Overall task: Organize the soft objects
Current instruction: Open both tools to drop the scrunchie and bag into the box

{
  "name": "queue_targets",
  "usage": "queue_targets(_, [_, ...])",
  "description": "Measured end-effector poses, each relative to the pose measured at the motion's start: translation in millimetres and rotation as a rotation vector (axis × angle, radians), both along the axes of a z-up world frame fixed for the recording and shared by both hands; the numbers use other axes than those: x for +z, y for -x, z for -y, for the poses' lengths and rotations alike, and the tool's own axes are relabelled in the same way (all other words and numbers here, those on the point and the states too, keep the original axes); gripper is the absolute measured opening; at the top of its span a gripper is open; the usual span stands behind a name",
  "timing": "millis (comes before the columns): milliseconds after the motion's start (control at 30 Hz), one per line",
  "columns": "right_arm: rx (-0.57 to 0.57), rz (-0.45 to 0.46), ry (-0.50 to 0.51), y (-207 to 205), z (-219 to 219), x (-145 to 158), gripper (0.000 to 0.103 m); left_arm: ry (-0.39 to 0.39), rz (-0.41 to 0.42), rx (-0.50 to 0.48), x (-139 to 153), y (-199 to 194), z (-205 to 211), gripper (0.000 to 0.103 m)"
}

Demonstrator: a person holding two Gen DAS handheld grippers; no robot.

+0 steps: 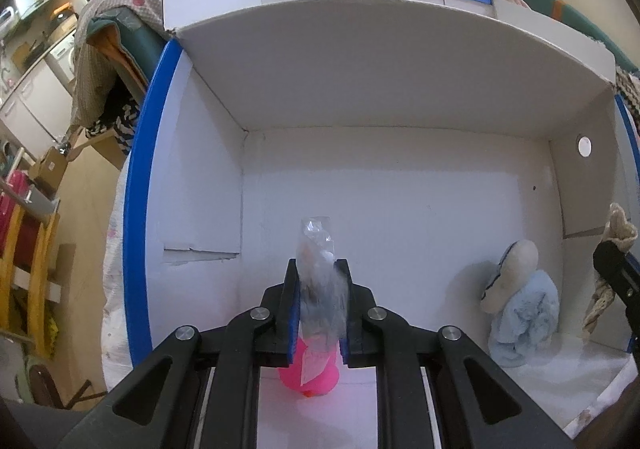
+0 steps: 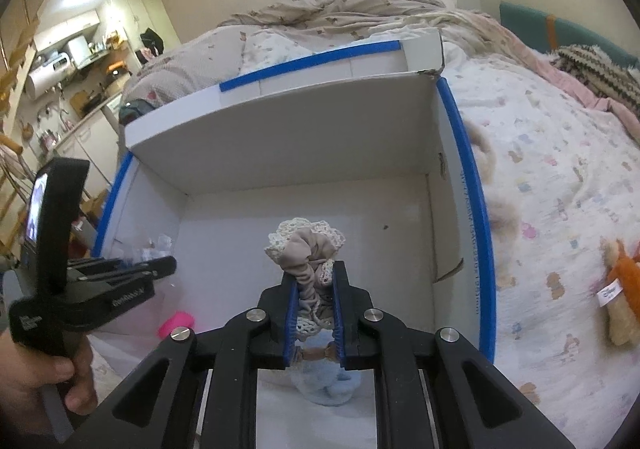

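While both hands hang over the white cardboard box with blue-taped rims point(image 1: 138, 185) on the bed, I've got a soft thing in each. My left hand-held gripper point(image 1: 319, 269) is clamped on the crinkly clear plastic wrapper of a pink packaged item point(image 1: 312, 369), which dangles near the box floor on the left side. That film looks slippery and light, so I judge it could slide through the pads; a hold lower down, nearer the pink body, would be safer. My right hand-held gripper point(image 2: 314, 269) is closed on a bunched beige fabric piece with cream crochet lace point(image 2: 306, 249), limp and light, sagging out below the jaws. Cloth like this grips well anywhere, though loose ends may snag. Under it, at the near right of the box floor, sits a fluffy light-blue towel bundle point(image 1: 524, 317) with a cream plush piece point(image 1: 510, 273) leaning on it. Squashy stuff, nothing fragile that I can see. An orange plush toy point(image 2: 624, 285) lies outside on the bed, far right.
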State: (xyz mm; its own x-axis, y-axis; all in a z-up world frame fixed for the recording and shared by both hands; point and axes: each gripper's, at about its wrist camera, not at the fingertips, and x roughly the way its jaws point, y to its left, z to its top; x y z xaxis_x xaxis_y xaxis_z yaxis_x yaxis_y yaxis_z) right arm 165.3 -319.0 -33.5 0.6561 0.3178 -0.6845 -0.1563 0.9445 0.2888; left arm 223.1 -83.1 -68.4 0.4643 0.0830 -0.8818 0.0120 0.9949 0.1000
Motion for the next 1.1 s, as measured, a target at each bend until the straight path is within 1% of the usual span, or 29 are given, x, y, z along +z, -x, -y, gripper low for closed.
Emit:
queue_targets(33, [-0.001, 0.001, -0.004, 0.2, 0.0, 0.5, 0.019, -0.002, 0.001, 0.000, 0.7, 0.6, -0.1, 0.015])
queue_targets(100, [0.001, 0.005, -0.015, 0.6, 0.4, 2.0, 0.024, 0.011, 0.003, 0.003, 2.0, 1.5, -1.9, 0.020])
queue_targets(133, [-0.001, 0.008, -0.020, 0.9, 1.0, 2.4, 0.031, 0.016, 0.004, 0.009, 2.5, 2.1, -3.2, 0.027])
queue_targets(167, [-0.002, 0.011, -0.024, 1.1, 1.4, 3.2, 0.040, 0.016, 0.007, 0.015, 3.2, 2.7, -4.5, 0.037])
queue_targets(200, [-0.003, 0.016, -0.028, 1.6, 1.9, 4.1, 0.048, 0.014, 0.013, 0.018, 4.2, 3.7, -5.9, 0.043])
queue_targets(233, [-0.006, 0.026, -0.033, 2.6, 2.4, 5.5, 0.060, 0.016, 0.024, 0.020, 5.7, 4.5, -6.7, 0.052])
queue_targets(267, [-0.008, 0.036, -0.036, 3.4, 2.5, 7.1, 0.064, 0.016, 0.036, 0.024, 7.4, 5.3, -7.7, 0.057])
queue_targets(300, [-0.009, 0.044, -0.038, 4.2, 2.5, 8.7, 0.065, 0.013, 0.043, 0.028, 9.1, 6.5, -7.3, 0.058])
queue_targets(333, [-0.007, 0.046, -0.042, 4.2, 2.7, 9.8, 0.068, 0.013, 0.048, 0.034, 10.9, 7.3, -7.6, 0.059])
queue_targets(367, [-0.005, 0.046, -0.052, 4.1, 3.8, 10.3, 0.075, 0.016, 0.050, 0.036, 12.0, 7.5, -7.8, 0.061])
queue_targets(400, [-0.003, 0.047, -0.069, 4.8, 5.1, 10.7, 0.078, 0.018, 0.050, 0.037, 13.0, 8.0, -8.2, 0.062])
queue_targets(467, [-0.003, 0.051, -0.092, 6.1, 6.6, 11.8, 0.088, 0.016, 0.056, 0.042, 15.9, 9.8, -9.0, 0.066])
queue_targets(500, [-0.003, 0.054, -0.093, 6.7, 6.6, 12.3, 0.091, 0.015, 0.064, 0.041, 18.3, 11.3, -9.7, 0.066])
queue_targets(533, [-0.002, 0.057, -0.091, 7.3, 6.4, 12.5, 0.093, 0.015, 0.072, 0.039, 20.3, 13.4, -10.0, 0.066])
queue_targets(700, [0.001, 0.049, -0.081, 11.1, 4.2, 11.0, 0.093, 0.009, 0.098, 0.028, 30.0, 21.1, -11.8, 0.066])
queue_targets(833, [0.002, 0.054, -0.069, 17.3, 2.9, 12.9, 0.093, 0.022, 0.111, 0.031, 37.1, 26.6, -17.1, 0.066])
queue_targets(1100, [0.007, 0.074, -0.053, 43.3, 2.1, 23.2, 0.093, 0.033, 0.143, 0.023, 52.3, 51.1, -29.9, 0.066])
